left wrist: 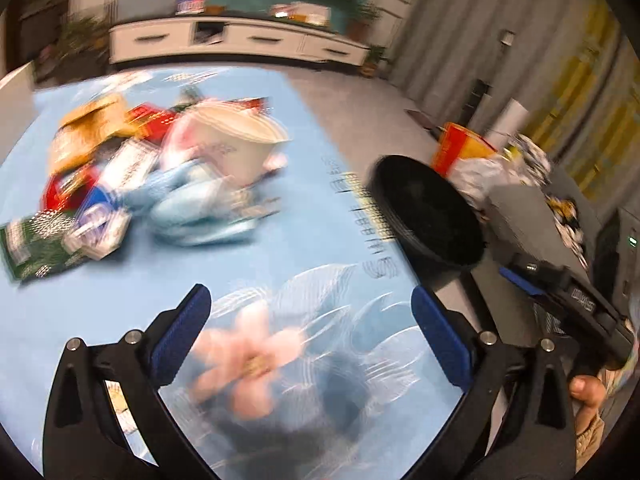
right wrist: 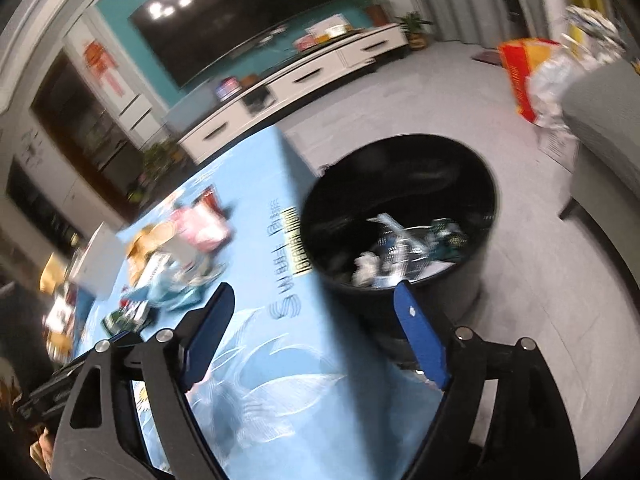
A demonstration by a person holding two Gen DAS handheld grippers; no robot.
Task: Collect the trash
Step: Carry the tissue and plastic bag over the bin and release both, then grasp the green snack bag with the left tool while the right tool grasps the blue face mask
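Note:
A blurred heap of trash [left wrist: 152, 176] lies on the light blue tablecloth [left wrist: 280, 248]: a white paper cup [left wrist: 240, 140], a crumpled blue wrapper, red, orange and green packets. My left gripper [left wrist: 312, 320] hangs open over the cloth's flower print, short of the heap, with nothing between its blue pads. A black round bin [right wrist: 400, 216] stands on the floor at the table's right edge, with several scraps inside. My right gripper [right wrist: 316, 320] is open and empty above the table edge, just before the bin. The same heap [right wrist: 176, 252] shows left of it.
The bin [left wrist: 428, 216] shows right of the table, with the other gripper's body [left wrist: 568, 300] and a hand beside it. A grey sofa [right wrist: 608, 128] and a red-yellow bag [right wrist: 524, 76] sit at the right. A white TV cabinet [right wrist: 304, 76] stands across the grey floor.

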